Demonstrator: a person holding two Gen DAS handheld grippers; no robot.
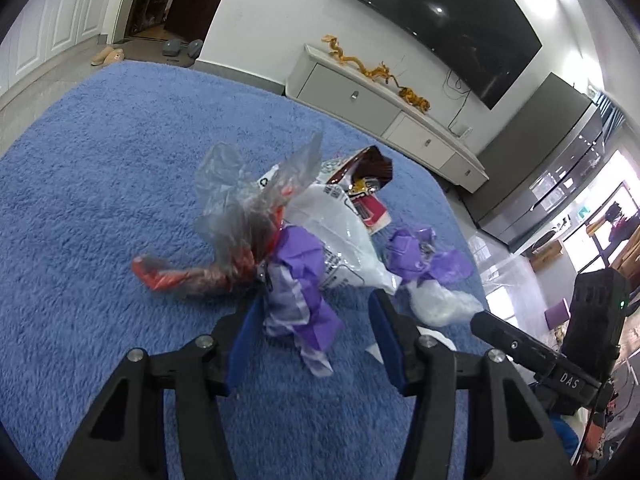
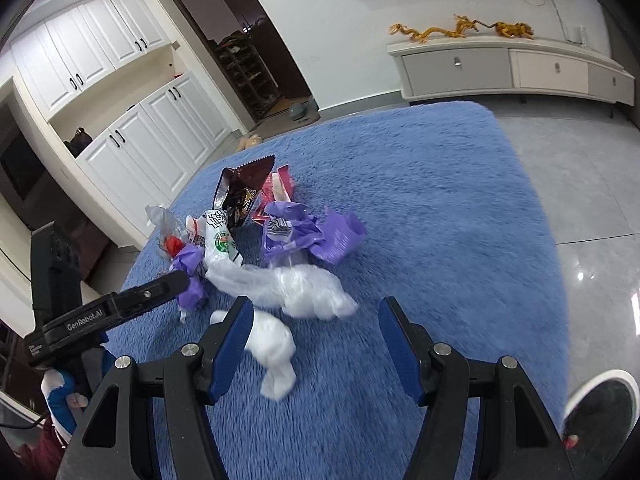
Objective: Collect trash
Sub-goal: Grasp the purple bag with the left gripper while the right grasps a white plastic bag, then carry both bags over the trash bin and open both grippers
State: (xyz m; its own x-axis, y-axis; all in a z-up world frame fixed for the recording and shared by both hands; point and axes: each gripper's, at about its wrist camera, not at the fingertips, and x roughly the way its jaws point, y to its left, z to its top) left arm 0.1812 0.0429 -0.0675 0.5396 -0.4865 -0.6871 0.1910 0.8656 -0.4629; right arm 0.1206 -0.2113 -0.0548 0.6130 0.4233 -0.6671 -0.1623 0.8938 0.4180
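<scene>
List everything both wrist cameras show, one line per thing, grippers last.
rug: one, blue, shaggy, under the trash
purple wrappers: two crumpled, one at the pile's left, one right
white plastic bag: one, crumpled, pile front
white tissue wad: one, nearest the right gripper
dark snack bag: one, open, pile back
clear wrapper: one, red inside, pile left
TV cabinet: one, white-grey, by wall
dragon figures: gold, on cabinet
television: one, black, on the wall
cupboards: white, far left
left gripper: open, around a purple wrapper
right gripper: open, above tissue
</scene>
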